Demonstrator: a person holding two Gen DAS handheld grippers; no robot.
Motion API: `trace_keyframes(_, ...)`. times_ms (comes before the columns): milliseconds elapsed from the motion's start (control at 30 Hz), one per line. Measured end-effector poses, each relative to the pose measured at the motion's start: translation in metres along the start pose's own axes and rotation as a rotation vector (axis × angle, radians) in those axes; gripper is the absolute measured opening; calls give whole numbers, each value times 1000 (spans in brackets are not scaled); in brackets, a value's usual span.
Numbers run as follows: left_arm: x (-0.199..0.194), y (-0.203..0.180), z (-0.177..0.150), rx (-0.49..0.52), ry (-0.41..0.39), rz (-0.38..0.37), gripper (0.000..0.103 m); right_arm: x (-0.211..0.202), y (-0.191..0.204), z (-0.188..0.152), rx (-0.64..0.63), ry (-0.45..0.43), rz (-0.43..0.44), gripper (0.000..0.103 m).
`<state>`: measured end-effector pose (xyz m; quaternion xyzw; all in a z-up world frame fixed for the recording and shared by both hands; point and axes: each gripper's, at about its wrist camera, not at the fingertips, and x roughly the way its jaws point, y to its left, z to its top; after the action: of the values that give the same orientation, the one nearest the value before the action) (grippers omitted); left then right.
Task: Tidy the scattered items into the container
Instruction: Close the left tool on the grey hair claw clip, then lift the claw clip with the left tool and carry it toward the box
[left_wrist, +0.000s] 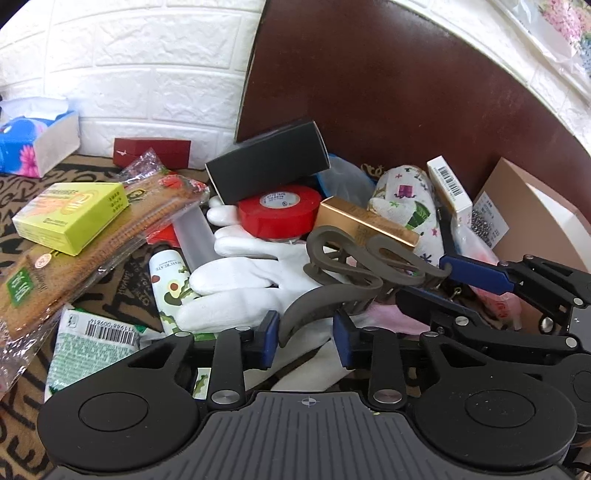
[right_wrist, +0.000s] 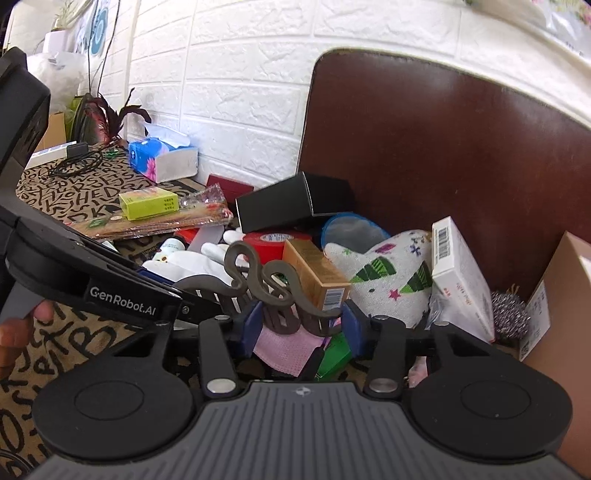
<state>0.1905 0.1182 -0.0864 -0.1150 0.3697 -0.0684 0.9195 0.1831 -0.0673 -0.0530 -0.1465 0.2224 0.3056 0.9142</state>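
Observation:
A grey-brown hair claw clip (left_wrist: 343, 273) lies on top of the pile, over a white glove (left_wrist: 236, 280). My left gripper (left_wrist: 306, 338) has its blue pads on either side of the clip's curved handle and is shut on it. My right gripper (right_wrist: 301, 323) grips the same hair clip (right_wrist: 266, 280) across its toothed body. One blue finger of the right gripper (left_wrist: 476, 273) reaches in from the right of the left wrist view. The left gripper's black body (right_wrist: 110, 291) enters the right wrist view from the left, with a person's fingers (right_wrist: 22, 325) behind it. A cardboard box (right_wrist: 565, 295) stands at the far right.
Around the clip lie a red tape roll (left_wrist: 280, 214), a gold box (left_wrist: 365, 221), a black box (left_wrist: 269, 162), a printed cloth (right_wrist: 391, 280), a white barcoded box (right_wrist: 458, 273), a steel scourer (right_wrist: 508, 310), a biscuit pack (left_wrist: 92, 251) and a yellow-green box (left_wrist: 70, 218). A brown chair back (right_wrist: 443, 166) and white brick wall close the rear.

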Motion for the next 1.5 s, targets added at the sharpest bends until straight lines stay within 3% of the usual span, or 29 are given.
trace_keyframes(300, -47, -34, -19, 46, -6, -49, 36, -62, 1, -8, 16, -30, -23, 51)
trace_keyframes(600, -72, -88, -92, 90, 108, -159, 38, -150, 0, -77, 114, 62, -59, 51)
trace_keyframes(700, -74, -111, -117, 144, 161, -195, 39, -177, -1, -103, 156, 107, -86, 51)
trace_keyframes(867, -83, -145, -145, 244, 183, -232, 46, -213, -3, -137, 221, 160, -115, 51)
trace_keyframes(1000, -88, -159, -156, 310, 177, -232, 48, -228, -3, -153, 261, 164, -122, 54)
trace_keyframes(1133, -91, -161, -160, 321, 165, -242, 53, -231, -3, -158, 285, 149, -107, 63)
trace_keyframes(1300, -90, -159, -160, 314, 155, -245, 59, -229, -2, -159, 260, 121, -123, 63)
trace_keyframes(1500, -87, -162, -159, 341, 155, -243, 59, -227, -9, -159, 262, 107, -98, 59)
